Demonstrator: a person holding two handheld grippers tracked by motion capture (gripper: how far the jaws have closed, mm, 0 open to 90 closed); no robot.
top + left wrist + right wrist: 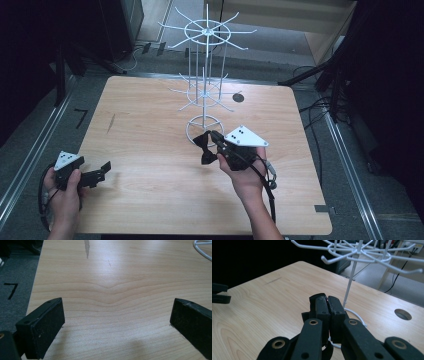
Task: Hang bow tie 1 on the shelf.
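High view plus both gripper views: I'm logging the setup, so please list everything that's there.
table: one, light wood, middle of the high view
hole: one, dark, round, in the tabletop right of the rack
wire rack: one, white, two tiers of hooks on a ring base, far middle of the table
bow-shaped item: one, black, looks like a bow tie, just in front of the rack's base, at the right gripper's tips
floor mark: one, black, shaped like a 7, left of the table
left gripper: one, black, jaws open, at the table's near left edge
right gripper: one, black, jaws shut on the bow-shaped item
hands: two, left and right, each holding a gripper
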